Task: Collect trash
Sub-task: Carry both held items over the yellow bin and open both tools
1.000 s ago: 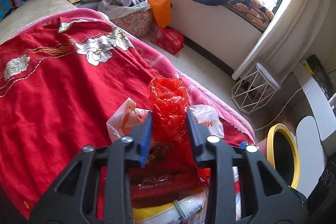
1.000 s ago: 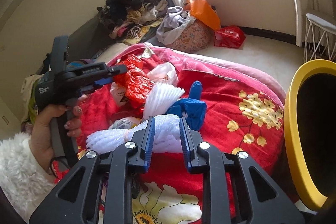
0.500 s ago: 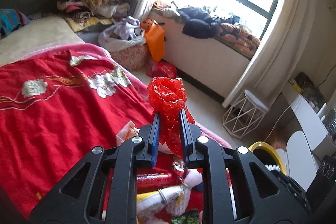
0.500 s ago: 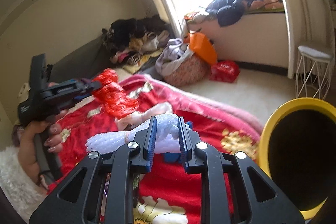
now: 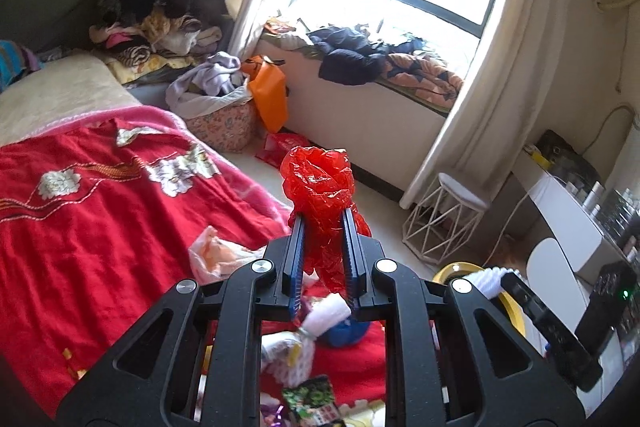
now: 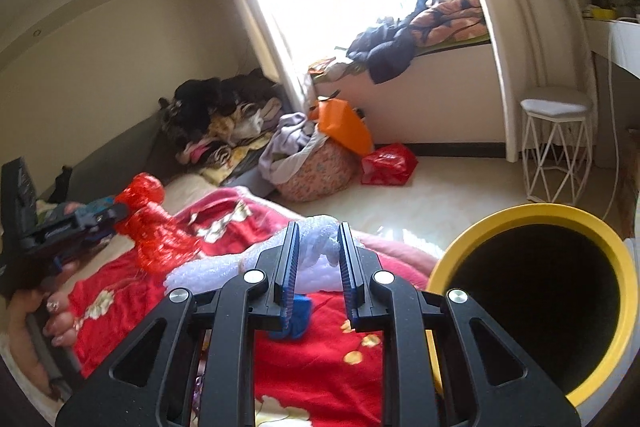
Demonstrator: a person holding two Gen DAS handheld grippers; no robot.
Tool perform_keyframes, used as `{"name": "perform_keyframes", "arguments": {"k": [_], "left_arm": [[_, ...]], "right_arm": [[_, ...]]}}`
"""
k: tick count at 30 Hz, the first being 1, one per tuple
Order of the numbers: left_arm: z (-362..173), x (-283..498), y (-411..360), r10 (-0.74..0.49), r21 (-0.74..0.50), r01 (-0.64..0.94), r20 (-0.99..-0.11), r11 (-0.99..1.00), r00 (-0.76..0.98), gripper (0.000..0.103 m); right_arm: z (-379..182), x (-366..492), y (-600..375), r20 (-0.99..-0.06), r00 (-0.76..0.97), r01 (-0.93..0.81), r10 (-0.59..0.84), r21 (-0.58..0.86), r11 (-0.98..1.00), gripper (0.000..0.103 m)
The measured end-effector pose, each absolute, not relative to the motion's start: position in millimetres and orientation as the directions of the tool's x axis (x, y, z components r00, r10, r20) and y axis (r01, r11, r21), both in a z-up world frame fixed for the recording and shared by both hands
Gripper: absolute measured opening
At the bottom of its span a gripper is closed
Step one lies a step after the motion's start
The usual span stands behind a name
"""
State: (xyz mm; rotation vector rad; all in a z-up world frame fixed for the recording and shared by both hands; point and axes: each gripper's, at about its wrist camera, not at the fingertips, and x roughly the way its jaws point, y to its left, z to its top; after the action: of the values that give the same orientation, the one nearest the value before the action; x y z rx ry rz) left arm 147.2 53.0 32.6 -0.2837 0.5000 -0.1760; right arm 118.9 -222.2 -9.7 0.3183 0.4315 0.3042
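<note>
Left hand-held gripper [image 5: 323, 223]: pads pinched on a crumpled red plastic bag [image 5: 320, 183], now lifted clear of the red floral blanket [image 5: 100, 227]; a second ago the bag sat among the litter with the pads spread either side.

Right hand-held gripper [image 6: 319, 241]: clamped on white foam netting [image 6: 316, 247], which has risen off the bed since the earlier view.

Yellow-rimmed trash bin [image 6: 536, 215]: beside the bed's near edge, larger in the right view than before.

Remaining on the blanket near that edge: blue scrap [image 5: 344, 333], white netting piece [image 5: 324, 315], pale plastic bag [image 5: 216, 255], printed wrapper [image 5: 312, 397].

A hand [image 6: 48, 311] grips the left tool's handle.
</note>
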Motion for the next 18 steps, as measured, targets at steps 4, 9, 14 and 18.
{"name": "perform_keyframes", "arguments": {"k": [4,9,14,18], "left_arm": [[35.2,143.1,42.8,-0.253,-0.31,0.119,-0.437,0.943,0.863,0.012],[36.4,139.4,26.0,-0.274,-0.301,0.149,-0.435,0.942,0.858,0.012],[34.2,137.9,5.7,-0.293,-0.278,0.182,-0.437,0.943,0.851,0.012],[30.2,138.0,-11.9,-0.32,-0.269,0.216,-0.447,0.939,0.835,0.012]], "right_arm": [[-10.0,117.3,-238.5,-0.349,0.882,-0.177,0.316,0.376,0.909,0.019],[-9.6,113.3,-256.4,-0.341,0.906,-0.117,0.249,0.364,0.924,0.019],[-8.9,112.0,-274.9,-0.336,0.924,-0.053,0.183,0.362,0.931,0.019],[-11.9,110.3,-294.0,-0.338,0.934,0.016,0.115,0.362,0.932,0.019]]}}
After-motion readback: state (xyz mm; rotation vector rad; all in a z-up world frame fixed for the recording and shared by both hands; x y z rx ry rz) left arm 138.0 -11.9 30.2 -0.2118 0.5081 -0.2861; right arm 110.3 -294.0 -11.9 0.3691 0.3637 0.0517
